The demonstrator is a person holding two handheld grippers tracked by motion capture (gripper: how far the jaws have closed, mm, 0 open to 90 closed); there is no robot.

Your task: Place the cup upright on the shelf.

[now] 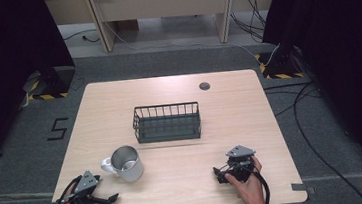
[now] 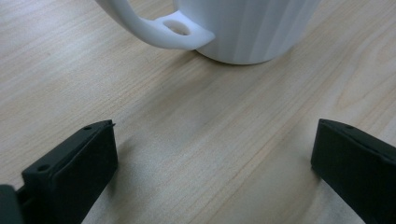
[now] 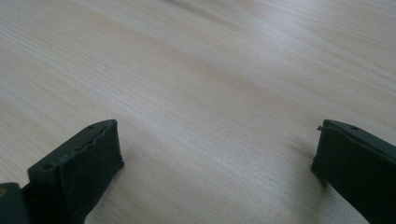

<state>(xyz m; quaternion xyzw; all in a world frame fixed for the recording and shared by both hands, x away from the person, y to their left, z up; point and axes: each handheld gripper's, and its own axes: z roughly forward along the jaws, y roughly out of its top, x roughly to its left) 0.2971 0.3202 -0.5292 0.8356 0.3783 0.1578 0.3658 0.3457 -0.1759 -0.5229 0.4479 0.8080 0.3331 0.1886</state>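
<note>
Two hand-held grippers — left (image 2: 212, 154) (jaws apart) near white mug (image 2: 243, 28)

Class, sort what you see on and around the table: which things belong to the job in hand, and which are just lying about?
In the job:
left gripper, open, pointing at the mug
mug
right gripper, open

Lying about:
wire basket
round cable port
floor cables
</note>
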